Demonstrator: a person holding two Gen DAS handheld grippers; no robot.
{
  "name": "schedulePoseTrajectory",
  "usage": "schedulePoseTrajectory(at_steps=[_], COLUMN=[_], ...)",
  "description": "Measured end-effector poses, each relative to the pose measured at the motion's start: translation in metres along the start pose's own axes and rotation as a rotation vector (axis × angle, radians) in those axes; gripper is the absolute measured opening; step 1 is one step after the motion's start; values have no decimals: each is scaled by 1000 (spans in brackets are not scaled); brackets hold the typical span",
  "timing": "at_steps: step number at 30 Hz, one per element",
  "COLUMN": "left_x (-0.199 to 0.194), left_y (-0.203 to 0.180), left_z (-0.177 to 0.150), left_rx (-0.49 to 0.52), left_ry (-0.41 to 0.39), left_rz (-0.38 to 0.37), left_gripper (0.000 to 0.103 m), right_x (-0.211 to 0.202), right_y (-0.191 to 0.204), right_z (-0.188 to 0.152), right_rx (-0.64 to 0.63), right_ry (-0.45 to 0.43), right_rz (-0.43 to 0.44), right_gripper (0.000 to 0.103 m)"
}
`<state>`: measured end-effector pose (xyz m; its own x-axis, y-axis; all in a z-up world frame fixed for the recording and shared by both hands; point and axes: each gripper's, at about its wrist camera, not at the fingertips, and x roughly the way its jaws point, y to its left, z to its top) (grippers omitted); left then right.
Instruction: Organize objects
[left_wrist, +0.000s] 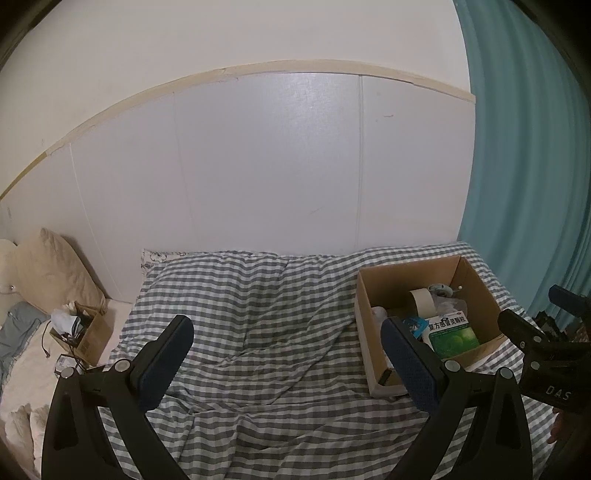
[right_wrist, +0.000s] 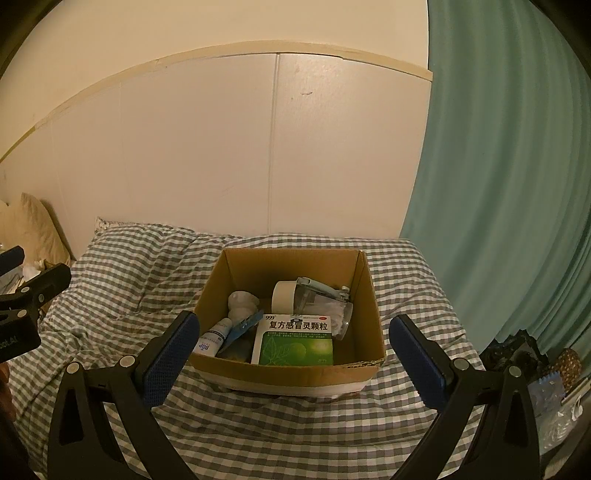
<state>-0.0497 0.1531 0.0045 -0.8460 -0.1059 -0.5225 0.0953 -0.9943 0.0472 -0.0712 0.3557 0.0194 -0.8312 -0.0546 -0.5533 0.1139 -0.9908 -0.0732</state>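
Presently both grippers, left (left_wrist: 286, 363) and right (right_wrist: 295, 354), hang jaws wide, empty; reaching into the crowded cardboard box (right_wrist: 364, 295) could snag the medicine box (right_wrist: 295, 341).

A bed (left_wrist: 258, 332) covered by a grey and white checked blanket (right_wrist: 295, 424) fills the lower half of both views. Behind it stands a pale panelled wall (left_wrist: 258, 166) with a strip of tan tape (left_wrist: 129, 99) along the panels' upper edge. A teal curtain (left_wrist: 524, 147) hangs down the right side of both frames. At the left edge of the left view a cream pillow (left_wrist: 55, 266) leans against the wall, with a small box (left_wrist: 90, 332) of tangled cables below it. At the lower right of the right view lie a pineapple (right_wrist: 569, 363) and dark clutter (right_wrist: 513, 350) beside the bed.
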Motion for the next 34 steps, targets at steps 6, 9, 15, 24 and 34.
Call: schedulePoseTrajectory(at_steps=[6, 9, 15, 24, 34], left_x=[-1, -1, 0, 0, -1], left_y=[-1, -1, 0, 4, 2], left_z=[-1, -1, -2, -3, -5], left_rx=[4, 6, -4, -22, -13], left_ry=[0, 2, 0, 0, -1], left_rz=[-1, -8, -3, -6, -22], left_gripper=[103, 103, 103, 103, 103], right_x=[0, 0, 1, 1, 2], right_y=[-1, -1, 0, 1, 1], right_z=[0, 0, 0, 0, -2], right_rx=[6, 5, 1, -3, -5], right_ry=[0, 0, 3, 7, 12], right_rz=[-2, -1, -3, -4, -4], right_gripper=[103, 103, 103, 103, 103])
